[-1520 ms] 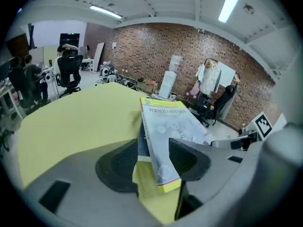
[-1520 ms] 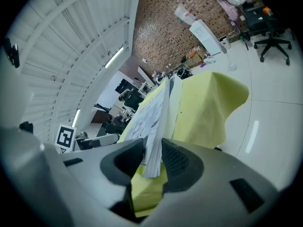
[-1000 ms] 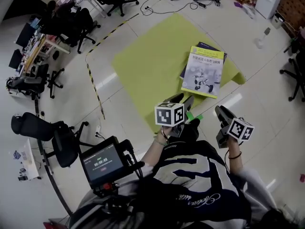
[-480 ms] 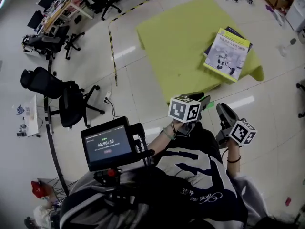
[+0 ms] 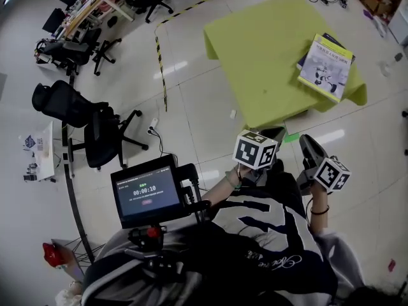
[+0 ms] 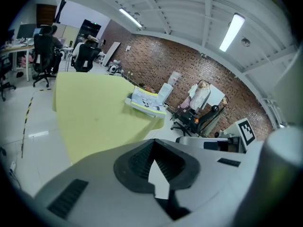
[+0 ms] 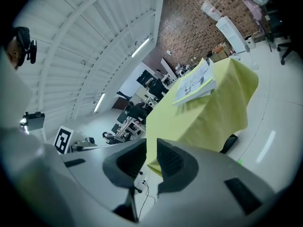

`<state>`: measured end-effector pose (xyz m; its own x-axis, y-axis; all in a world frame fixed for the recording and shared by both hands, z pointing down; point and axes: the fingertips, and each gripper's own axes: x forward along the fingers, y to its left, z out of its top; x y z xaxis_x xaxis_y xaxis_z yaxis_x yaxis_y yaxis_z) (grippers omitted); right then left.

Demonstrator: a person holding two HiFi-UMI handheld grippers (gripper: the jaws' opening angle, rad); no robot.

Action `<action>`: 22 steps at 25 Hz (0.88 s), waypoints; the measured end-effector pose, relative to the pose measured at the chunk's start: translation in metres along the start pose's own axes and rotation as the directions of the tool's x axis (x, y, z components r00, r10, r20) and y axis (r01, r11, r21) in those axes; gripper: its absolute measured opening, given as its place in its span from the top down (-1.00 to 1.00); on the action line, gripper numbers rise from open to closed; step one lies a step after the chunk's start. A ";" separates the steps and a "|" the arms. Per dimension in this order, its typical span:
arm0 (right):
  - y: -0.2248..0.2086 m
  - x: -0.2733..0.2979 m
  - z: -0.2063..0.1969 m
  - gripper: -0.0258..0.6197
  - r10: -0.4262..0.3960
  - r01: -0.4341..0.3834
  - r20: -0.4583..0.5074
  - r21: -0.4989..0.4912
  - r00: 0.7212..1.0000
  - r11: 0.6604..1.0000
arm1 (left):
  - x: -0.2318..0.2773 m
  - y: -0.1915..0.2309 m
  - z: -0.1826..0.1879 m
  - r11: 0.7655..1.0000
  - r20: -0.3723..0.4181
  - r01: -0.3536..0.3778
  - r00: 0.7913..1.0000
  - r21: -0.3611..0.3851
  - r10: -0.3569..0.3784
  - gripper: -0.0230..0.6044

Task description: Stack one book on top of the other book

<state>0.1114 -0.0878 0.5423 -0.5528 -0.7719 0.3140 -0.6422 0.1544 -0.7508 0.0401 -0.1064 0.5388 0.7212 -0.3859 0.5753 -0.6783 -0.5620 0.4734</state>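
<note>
Books (image 5: 326,64) lay stacked at the table (image 5: 268,56) corner, left tool (image 6: 154,162) together and empty, right tool (image 7: 150,161) closing on nothing; a knock might send them over the edge.

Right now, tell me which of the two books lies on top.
The pale book with the illustrated cover lies on top; the dark blue book under it shows only along its edges.

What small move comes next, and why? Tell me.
Probably just rest: the pale book already lies on the dark book on the yellow table. The left gripper is shut, the right gripper closing, both empty and off the table.
</note>
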 end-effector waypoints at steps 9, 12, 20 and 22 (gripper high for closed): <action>0.083 -0.004 -0.089 0.93 -0.088 0.085 0.132 0.029 0.987 0.996 | -0.122 0.048 -0.063 0.998 -0.002 0.063 0.998 0.019 -0.063 0.91; 0.107 -0.010 -0.120 0.93 -0.109 0.108 0.133 0.012 0.985 0.994 | -0.145 0.057 -0.082 0.996 -0.011 0.086 0.996 -0.016 -0.086 0.91; 0.142 -0.032 -0.158 0.93 -0.122 0.122 0.165 0.013 0.979 0.992 | -0.162 0.026 -0.105 0.984 -0.031 0.166 0.986 0.060 -0.165 0.92; 0.145 -0.040 -0.164 0.93 -0.130 0.130 0.167 0.013 0.977 0.991 | -0.164 0.016 -0.110 0.981 -0.033 0.189 0.982 0.053 -0.187 0.91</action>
<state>-0.0463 0.0667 0.5163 -0.3681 -0.8773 0.3078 -0.7017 0.0450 -0.7111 -0.1040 0.0283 0.5254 0.8305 -0.2491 0.4982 -0.5214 -0.6626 0.5377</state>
